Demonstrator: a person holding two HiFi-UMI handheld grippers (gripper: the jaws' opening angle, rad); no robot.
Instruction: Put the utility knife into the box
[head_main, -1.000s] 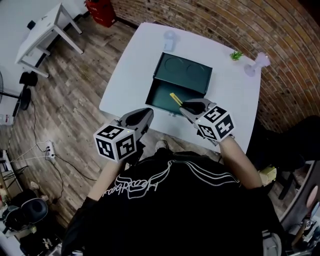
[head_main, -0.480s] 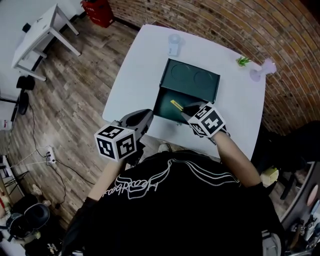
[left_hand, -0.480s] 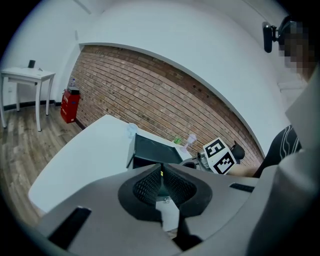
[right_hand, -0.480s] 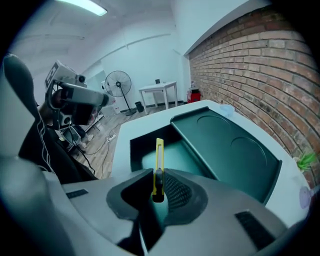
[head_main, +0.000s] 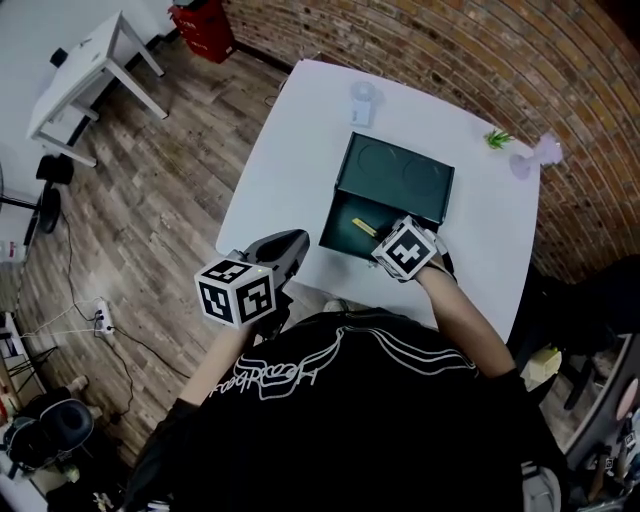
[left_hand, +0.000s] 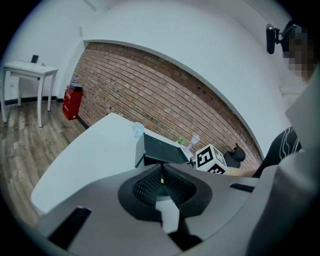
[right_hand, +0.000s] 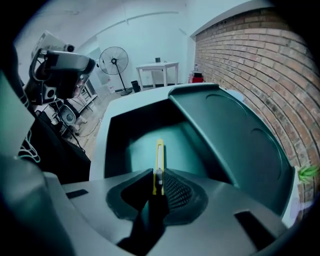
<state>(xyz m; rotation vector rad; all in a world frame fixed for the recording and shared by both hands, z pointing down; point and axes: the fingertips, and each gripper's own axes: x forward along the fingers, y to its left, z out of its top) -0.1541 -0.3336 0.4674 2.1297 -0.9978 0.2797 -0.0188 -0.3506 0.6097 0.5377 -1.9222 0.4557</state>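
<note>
Utility knife (right_hand: 159, 154), tail hidden, clamped in jaws of right gripper (right_hand: 159, 176) over box (right_hand: 142, 142); left gripper (left_hand: 161, 171) jaws together, empty.

No words or numbers I can read right now. The white script (head_main: 275, 372) across the black shirt (head_main: 380, 440) is illegible to me.

Utility knife (right_hand: 159, 156): slim and yellow with a pale strip along its length, gripped at its rear end between the jaws of the right gripper (right_hand: 158, 179). Its nose points away from the camera, at centre of the right gripper view.
Box (head_main: 343, 212): dark green and open, right of centre in the head view.
Lid (right_hand: 235, 135): swung back, with two round impressions on its inner face.
Knife and box: the knife's front half is over the box's bare floor. Contact cannot be told.
</note>
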